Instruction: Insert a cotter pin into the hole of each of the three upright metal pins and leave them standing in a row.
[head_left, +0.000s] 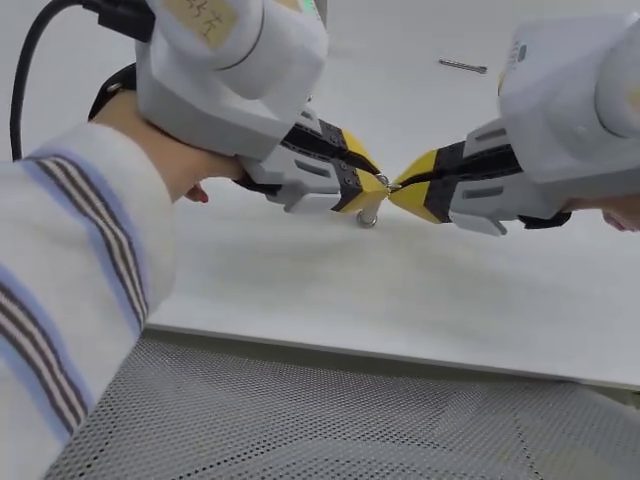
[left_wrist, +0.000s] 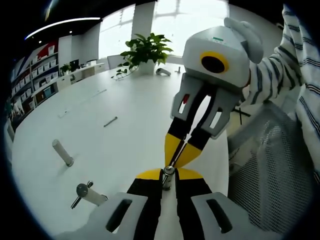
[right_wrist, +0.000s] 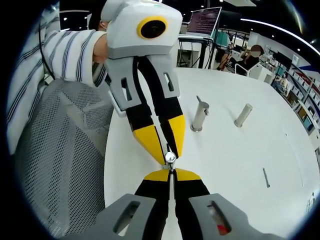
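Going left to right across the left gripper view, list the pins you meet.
Bare metal pin → metal pin with a cotter pin through it → loose thin pin → held metal pin in the left tool.

sleeve (head_left: 70, 300): white, blue-brown stripes | left tongs (head_left: 378, 183), right tongs (head_left: 398, 190): grey housings, yellow-black tips | cable (head_left: 15, 110): black

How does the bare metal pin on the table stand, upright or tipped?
Upright: the bare metal pin stands on its flared base on the table, beside another upright pin.
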